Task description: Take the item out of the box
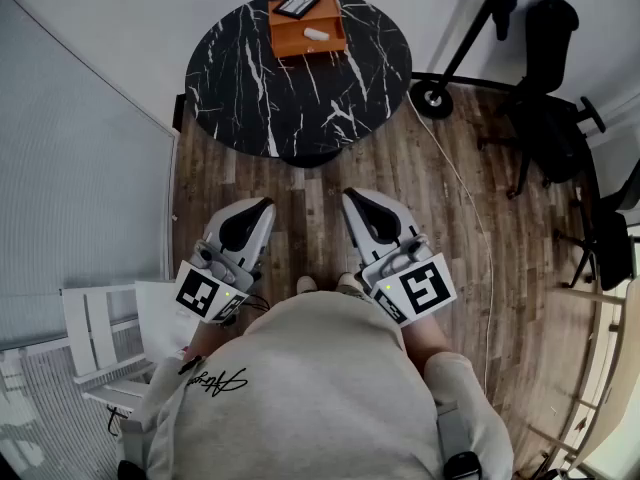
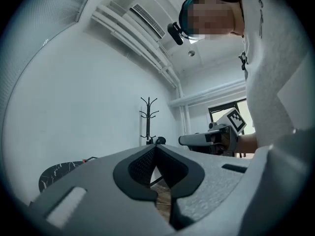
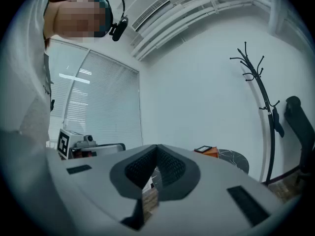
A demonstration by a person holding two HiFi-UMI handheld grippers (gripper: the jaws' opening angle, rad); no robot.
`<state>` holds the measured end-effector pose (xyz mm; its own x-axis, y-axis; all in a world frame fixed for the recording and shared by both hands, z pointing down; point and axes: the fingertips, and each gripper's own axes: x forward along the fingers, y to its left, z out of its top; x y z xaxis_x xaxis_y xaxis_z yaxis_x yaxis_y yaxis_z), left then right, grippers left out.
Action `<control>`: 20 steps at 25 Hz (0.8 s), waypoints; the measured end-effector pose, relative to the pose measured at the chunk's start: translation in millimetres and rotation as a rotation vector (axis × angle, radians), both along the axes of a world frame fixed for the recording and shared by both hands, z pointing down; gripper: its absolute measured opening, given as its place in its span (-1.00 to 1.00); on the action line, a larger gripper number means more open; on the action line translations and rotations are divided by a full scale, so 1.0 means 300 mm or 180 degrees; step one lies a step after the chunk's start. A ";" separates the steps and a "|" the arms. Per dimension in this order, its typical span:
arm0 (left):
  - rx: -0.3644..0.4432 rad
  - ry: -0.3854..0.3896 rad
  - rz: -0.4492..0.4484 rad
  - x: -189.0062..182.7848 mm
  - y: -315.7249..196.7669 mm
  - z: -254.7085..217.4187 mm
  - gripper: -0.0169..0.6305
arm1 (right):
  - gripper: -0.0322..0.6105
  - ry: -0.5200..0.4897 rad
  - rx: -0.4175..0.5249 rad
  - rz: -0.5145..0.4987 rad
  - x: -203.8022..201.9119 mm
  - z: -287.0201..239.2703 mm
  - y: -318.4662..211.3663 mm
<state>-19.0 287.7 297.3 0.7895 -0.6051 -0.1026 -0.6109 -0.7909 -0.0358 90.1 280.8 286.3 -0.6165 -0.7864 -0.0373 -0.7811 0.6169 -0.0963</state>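
An orange box point(image 1: 308, 30) stands open on the far side of the round black marble table point(image 1: 260, 88). A small white item point(image 1: 316, 35) lies in it, and a dark-framed flat piece point(image 1: 298, 5) rests at its back edge. I hold both grippers close to my body over the wooden floor, well short of the table. My left gripper point(image 1: 262, 206) and right gripper point(image 1: 352, 196) both point towards the table. The left gripper point(image 2: 155, 146) has its jaws together with nothing between them, and so does the right gripper point(image 3: 157, 146). The right gripper view shows the box point(image 3: 210, 153) far off.
A scooter point(image 1: 470, 38) leans at the back right beside a black office chair point(image 1: 550, 98). A cable point(image 1: 470, 218) runs across the wooden floor. A white chair point(image 1: 95, 348) stands at my left by the blinds. A coat rack point(image 3: 261, 82) stands by the wall.
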 end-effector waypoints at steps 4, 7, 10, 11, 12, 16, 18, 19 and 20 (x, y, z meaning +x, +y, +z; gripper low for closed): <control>0.0002 -0.0001 -0.0008 -0.012 0.001 -0.001 -0.94 | -0.87 0.0050 0.0043 0.0035 -0.002 -0.003 0.004; -0.0014 0.0002 -0.0019 -0.017 0.001 0.005 -0.94 | -0.87 0.0026 0.0030 0.0011 -0.010 -0.002 0.006; -0.0027 0.0013 -0.0018 -0.019 0.003 0.012 -0.94 | -0.87 0.0025 0.0012 -0.0009 -0.021 0.006 0.011; -0.0028 0.0012 -0.0013 -0.019 0.004 0.013 -0.94 | -0.87 0.0027 0.0005 -0.0011 -0.024 0.009 0.012; -0.0028 0.0009 -0.0007 -0.020 0.005 0.013 -0.94 | -0.87 0.0030 -0.0002 -0.0009 -0.026 0.012 0.014; -0.0022 0.0011 -0.0004 -0.032 0.010 0.015 -0.94 | -0.87 0.0044 0.0008 0.0013 -0.030 0.012 0.018; -0.0021 0.0015 0.0002 -0.035 0.013 0.016 -0.94 | -0.87 0.0056 0.0021 0.0023 -0.031 0.010 0.020; -0.0022 0.0013 0.0008 -0.036 0.016 0.017 -0.94 | -0.87 0.0065 0.0025 0.0026 -0.033 0.010 0.021; -0.0024 0.0009 0.0015 -0.039 0.019 0.018 -0.94 | -0.87 0.0078 0.0028 0.0027 -0.036 0.010 0.023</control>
